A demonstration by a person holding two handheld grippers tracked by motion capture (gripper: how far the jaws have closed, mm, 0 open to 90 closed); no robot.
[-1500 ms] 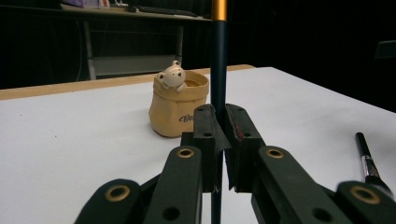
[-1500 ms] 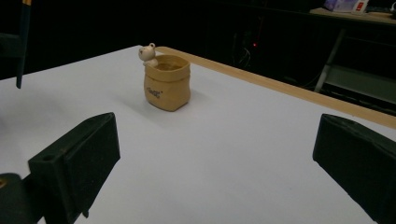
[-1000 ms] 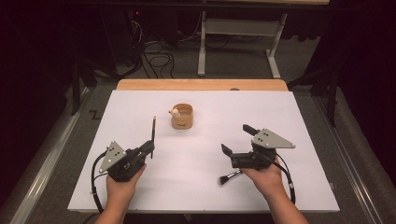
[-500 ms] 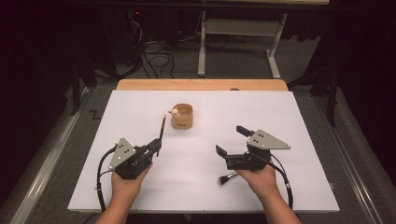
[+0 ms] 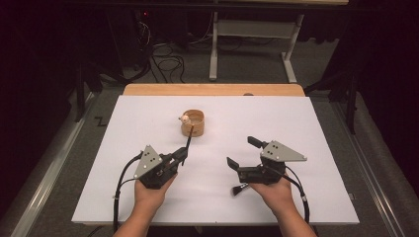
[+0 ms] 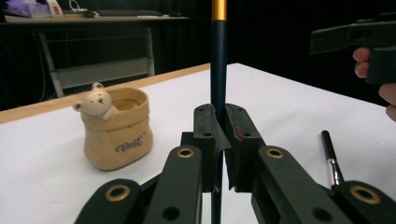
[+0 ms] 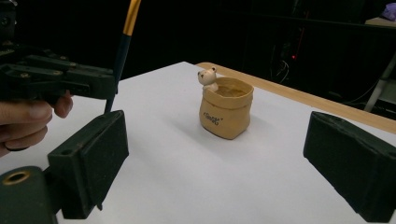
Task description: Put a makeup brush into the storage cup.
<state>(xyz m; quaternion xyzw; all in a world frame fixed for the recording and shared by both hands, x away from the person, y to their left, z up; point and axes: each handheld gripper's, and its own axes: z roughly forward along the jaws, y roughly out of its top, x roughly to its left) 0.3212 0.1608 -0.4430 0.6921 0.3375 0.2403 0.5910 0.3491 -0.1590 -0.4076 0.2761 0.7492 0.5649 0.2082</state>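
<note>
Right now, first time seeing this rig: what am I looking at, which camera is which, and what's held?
No robot arm here. A person stands at a white table and holds a hand-operated claw in each hand.

The high view looks down from above the person's side. Each of the other two comes from a camera riding on one claw, looking out along its black jaws.

On the table stands a small tan pot shaped like a sack, with a little bear figure on its rim. A second brush lies on the table by the right hand.

The left claw is shut on a dark brush with a gold band, which stands upright between its jaws and points toward the pot. The right claw is open and holds nothing.
</note>
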